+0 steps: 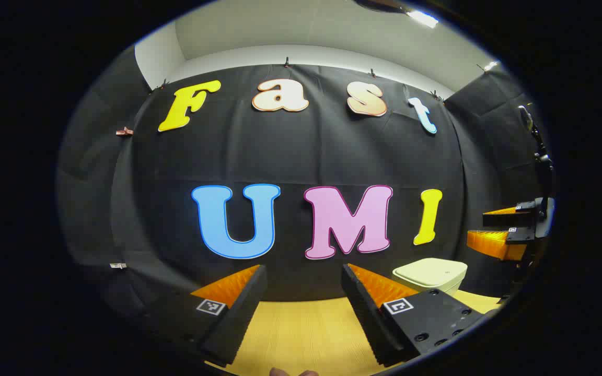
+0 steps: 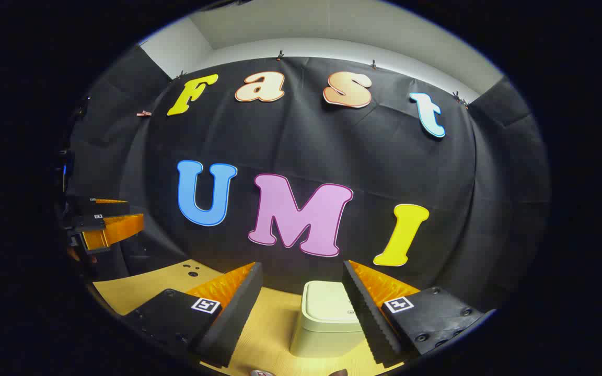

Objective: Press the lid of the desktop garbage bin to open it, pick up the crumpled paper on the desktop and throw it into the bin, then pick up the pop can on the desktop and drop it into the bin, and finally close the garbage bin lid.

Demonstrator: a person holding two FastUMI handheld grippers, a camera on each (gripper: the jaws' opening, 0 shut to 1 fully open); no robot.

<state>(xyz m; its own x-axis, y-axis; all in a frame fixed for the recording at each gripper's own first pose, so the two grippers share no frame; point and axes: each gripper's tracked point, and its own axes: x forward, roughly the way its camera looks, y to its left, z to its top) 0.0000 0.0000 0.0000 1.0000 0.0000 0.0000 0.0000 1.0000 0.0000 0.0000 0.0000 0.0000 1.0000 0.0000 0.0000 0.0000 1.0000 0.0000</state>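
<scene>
My right gripper (image 2: 302,271) hangs spread and empty above the desk (image 2: 275,324), the garbage bin (image 2: 327,318) just ahead between its fingers, lid down. My left gripper (image 1: 304,274) is spread too, holding nothing, with the bin (image 1: 430,275) ahead to its right.

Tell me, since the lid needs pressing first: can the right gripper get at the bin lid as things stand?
Probably yes. The right gripper is open, the garbage bin stands straight ahead between its fingers with its lid closed, and nothing visible lies between them.
</scene>
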